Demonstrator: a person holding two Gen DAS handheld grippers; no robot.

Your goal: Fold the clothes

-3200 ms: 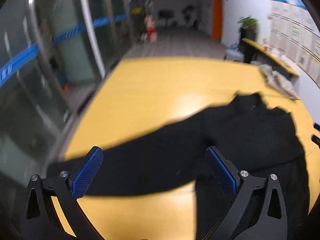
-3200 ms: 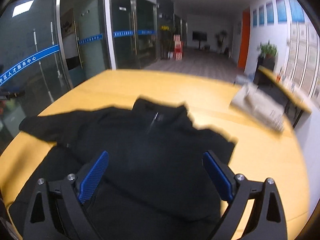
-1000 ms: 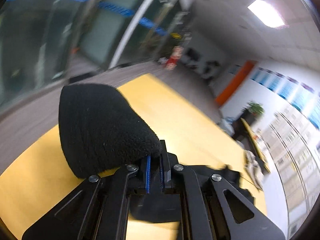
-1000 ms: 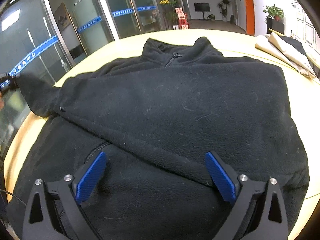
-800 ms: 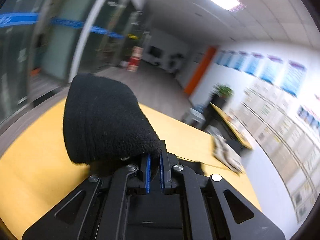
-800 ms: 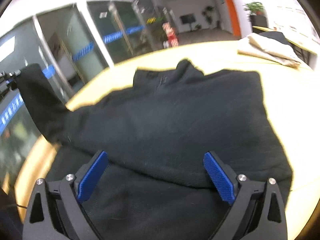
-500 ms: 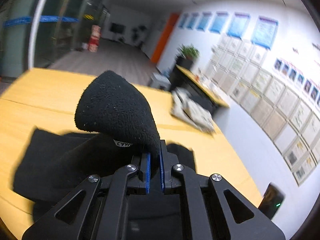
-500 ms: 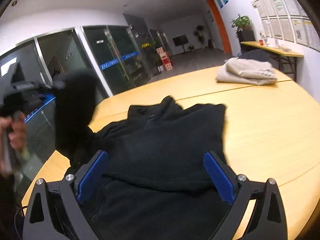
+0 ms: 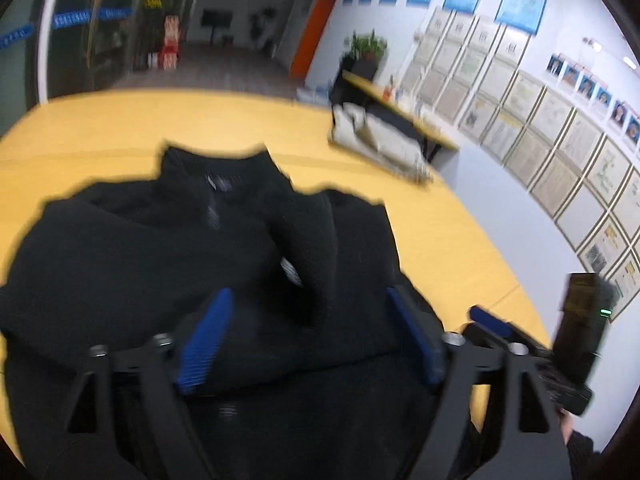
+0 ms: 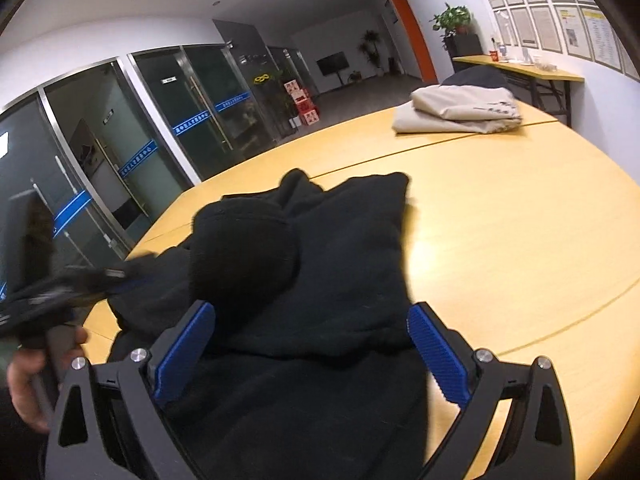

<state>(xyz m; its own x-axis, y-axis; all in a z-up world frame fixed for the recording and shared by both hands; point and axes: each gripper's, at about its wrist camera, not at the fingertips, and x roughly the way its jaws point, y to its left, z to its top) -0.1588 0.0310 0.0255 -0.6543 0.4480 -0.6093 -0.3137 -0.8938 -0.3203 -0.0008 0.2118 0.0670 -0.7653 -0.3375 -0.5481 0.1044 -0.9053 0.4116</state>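
A black fleece jacket (image 9: 132, 248) lies on the round yellow table (image 9: 100, 128), collar at the far side. One sleeve (image 9: 308, 248) lies folded across its chest. My left gripper (image 9: 308, 336) is open just above the jacket, the sleeve cuff between its blue pads and free of them. My right gripper (image 10: 308, 348) is open and empty over the jacket's lower part (image 10: 320, 264). The sleeve cuff (image 10: 244, 248) bulges up in the right wrist view. The left gripper also shows in the right wrist view (image 10: 120, 276), held by a hand.
A folded beige garment (image 10: 456, 112) lies at the table's far side, also in the left wrist view (image 9: 380, 140). The right gripper's handle (image 9: 580, 328) shows at the right of the left wrist view. Glass doors (image 10: 120, 152) stand left. Bare table (image 10: 520, 232) lies to the right.
My left gripper carried the sleeve cuff from the left across the jacket, then opened and let it go on the chest. My right gripper stayed open and tilted up.
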